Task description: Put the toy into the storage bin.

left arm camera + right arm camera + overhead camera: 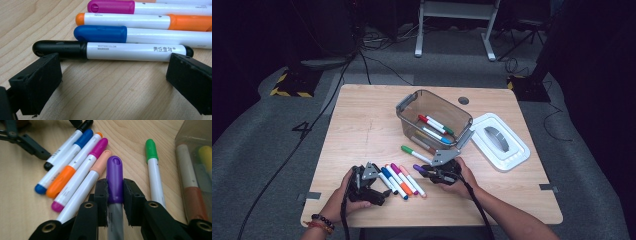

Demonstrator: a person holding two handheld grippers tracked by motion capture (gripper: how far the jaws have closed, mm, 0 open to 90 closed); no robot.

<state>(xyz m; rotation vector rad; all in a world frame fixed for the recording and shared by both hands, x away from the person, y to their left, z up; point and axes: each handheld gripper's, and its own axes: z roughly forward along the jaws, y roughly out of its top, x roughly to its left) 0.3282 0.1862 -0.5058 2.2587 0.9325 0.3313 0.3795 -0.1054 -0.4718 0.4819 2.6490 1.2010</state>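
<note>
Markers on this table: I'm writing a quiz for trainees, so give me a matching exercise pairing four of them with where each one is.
Things:
1. purple marker
2. black marker
3. green marker
4. red and green marker

Places:
A. inside the clear bin
B. lying alone on the table between the row of markers and the bin
C. clamped in the right gripper
D. on the table at the near edge of the row, just ahead of the open left gripper

Pairs: 1-C, 2-D, 3-B, 4-A
</note>
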